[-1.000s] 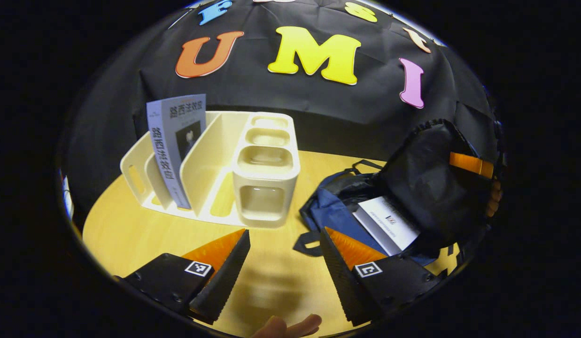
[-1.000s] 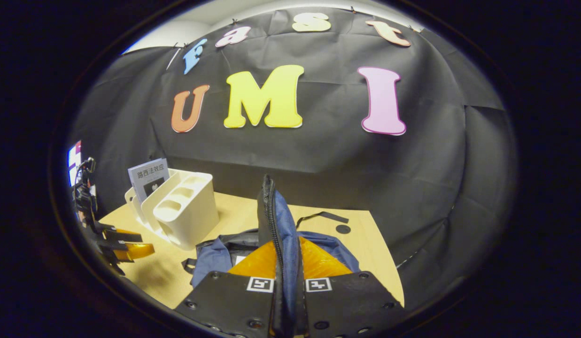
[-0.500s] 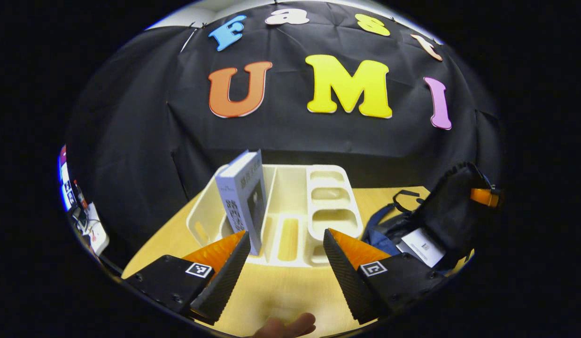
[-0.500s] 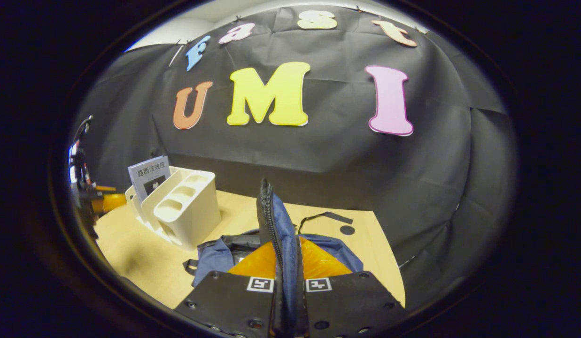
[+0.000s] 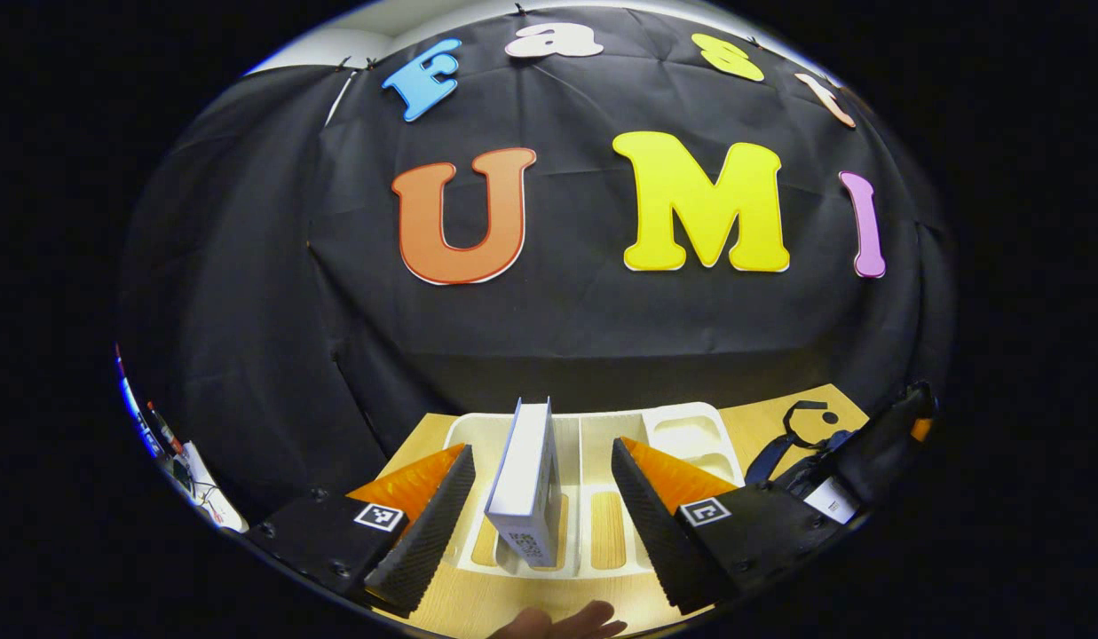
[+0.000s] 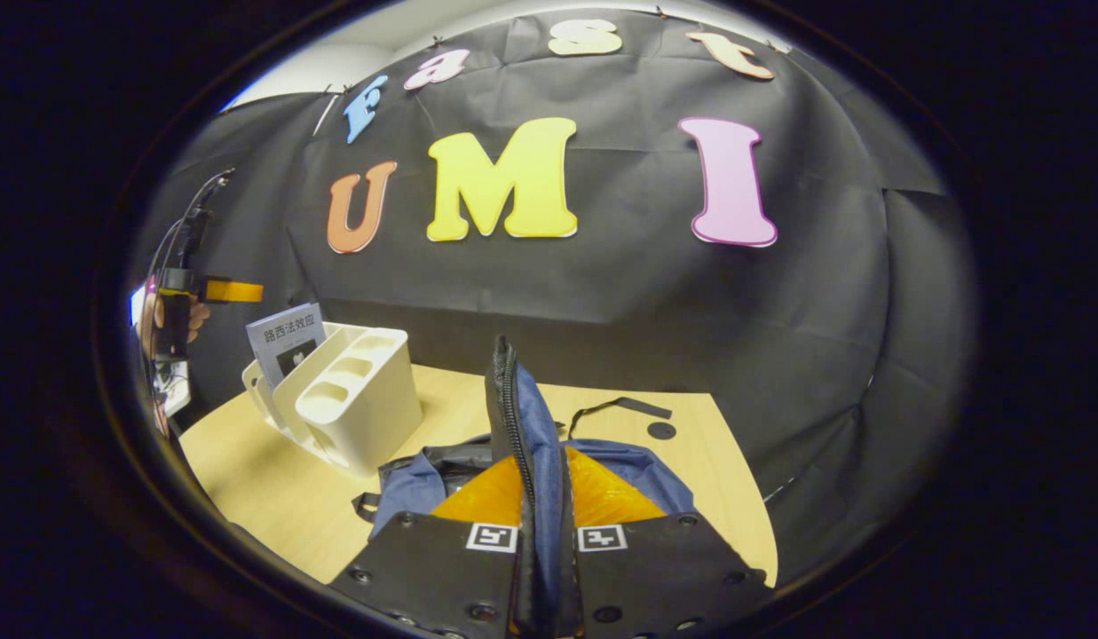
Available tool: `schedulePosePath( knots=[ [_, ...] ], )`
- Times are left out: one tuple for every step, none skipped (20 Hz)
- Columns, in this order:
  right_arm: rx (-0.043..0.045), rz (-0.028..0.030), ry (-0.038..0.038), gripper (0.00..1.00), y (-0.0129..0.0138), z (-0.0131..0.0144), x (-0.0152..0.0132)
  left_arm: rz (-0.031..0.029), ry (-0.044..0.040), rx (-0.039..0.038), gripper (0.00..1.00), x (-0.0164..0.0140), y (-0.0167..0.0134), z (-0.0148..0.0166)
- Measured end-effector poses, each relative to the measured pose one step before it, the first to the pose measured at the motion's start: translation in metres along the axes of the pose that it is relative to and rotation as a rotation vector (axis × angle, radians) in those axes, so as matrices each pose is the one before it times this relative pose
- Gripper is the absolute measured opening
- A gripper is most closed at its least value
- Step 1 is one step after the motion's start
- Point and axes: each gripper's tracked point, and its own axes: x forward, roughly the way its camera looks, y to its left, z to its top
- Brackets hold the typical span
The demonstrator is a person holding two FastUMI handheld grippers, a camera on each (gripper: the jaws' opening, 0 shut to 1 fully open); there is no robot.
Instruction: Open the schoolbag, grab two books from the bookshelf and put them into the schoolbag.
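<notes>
The left gripper [image 5: 541, 497] stands wide open above the cream bookshelf [image 5: 593, 541], its fingers either side of the upright book [image 5: 524, 493] without touching it. That book stands in a slot of the bookshelf on the wooden table [image 6: 273, 497]. A fingertip [image 5: 562, 621] of the holding hand shows at the bottom edge of the left gripper view. The right gripper [image 6: 541, 497] is closed on the raised flap [image 6: 513, 417] of the blue schoolbag [image 6: 406, 488], holding it upright; a white book [image 5: 830, 499] lies inside the bag. A black strap [image 6: 615, 406] and a small dark disc [image 6: 661, 430] lie on the table behind the bag.
</notes>
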Motion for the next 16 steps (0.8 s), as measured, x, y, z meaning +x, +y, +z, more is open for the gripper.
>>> schedulePosePath(
  knots=[
    [0.0036, 0.00691, -0.00163, 0.1, 0.00066, -0.00195, -0.00065, -0.00186, 0.01205, 0.00117, 0.96, 0.01053, 0.00196, 0.00078],
    [0.00193, 0.00157, -0.00366, 0.1, -0.00078, 0.00037, 0.00021, -0.01437, 0.03358, 0.01202, 0.96, 0.00962, -0.0022, -0.00296],
    [0.00288, 0.00373, -0.00199, 0.1, 0.0, -0.00149, -0.00015, 0.01289, 0.03355, 0.00599, 0.96, 0.00954, 0.00252, -0.00322],
    [0.00321, 0.00426, -0.00237, 0.1, 0.00056, -0.00038, 0.00053, -0.00892, 0.03209, 0.00536, 0.95, 0.01153, -0.00183, -0.00454],
    [0.002, 0.00156, -0.00033, 0.1, -0.00033, -0.00182, 0.00031, -0.00476, 0.02756, 0.00254, 0.94, 0.00846, 0.00115, -0.00226],
    [0.00106, 0.00233, 0.00229, 0.1, -0.00047, -0.00126, 0.00084, 0.00846, 0.03431, 0.00147, 0.94, 0.00839, 0.0023, -0.00203],
    [-0.00261, 0.00503, -0.00111, 0.1, 0.00091, -0.00056, 0.0008, -0.00942, 0.04113, 0.01228, 0.93, 0.00849, 0.0003, -0.0041],
    [-0.00193, 0.00324, 0.00123, 0.1, 0.00058, -0.00133, 0.00081, 0.00635, 0.0292, 0.00751, 0.94, 0.00858, 0.00271, -0.00408],
    [0.0007, 0.00113, 0.00454, 0.1, -0.00065, -0.00278, 0.00126, 0.00813, 0.03361, 0.01102, 0.94, 0.00707, -0.00023, -0.00504],
    [0.00062, 0.00048, 0.00233, 0.1, -0.0001, -0.00115, 0.00074, 0.00216, 0.03208, 0.01416, 0.93, 0.00775, -0.00085, -0.00465],
    [-0.00073, 0.00032, 0.00085, 0.1, -0.00012, -0.00112, -0.00001, 0.01839, 0.02803, 0.02253, 0.93, 0.00658, 0.00292, -0.00501],
    [-0.00025, 0.00037, 0.00095, 0.1, -0.00003, -0.00037, 0.00054, 0.01291, 0.03747, 0.02374, 0.92, 0.00683, 0.00118, -0.0066],
    [-0.0034, 0.0009, 0.00153, 0.1, 0.0011, -0.00265, -0.001, 0.01519, 0.02015, 0.01876, 0.89, 0.00565, 0.00186, -0.00126],
    [-0.00058, -0.00131, 0.00066, 0.1, 0.00001, -0.00026, 0.00099, 0.01105, 0.03558, 0.02199, 0.89, 0.00358, 0.00292, -0.00512],
    [0.00223, -0.00249, 0.00371, 0.1, -0.00074, -0.0021, 0.00019, -0.0022, 0.02631, 0.02593, 0.89, 0.0019, -0.00199, -0.00203],
    [0.00108, -0.0003, 0.00087, 0.1, 0.00009, -0.00143, 0.00074, 0.00272, 0.01626, 0.01511, 0.9, -0.00179, -0.00021, -0.00206]
  ],
)
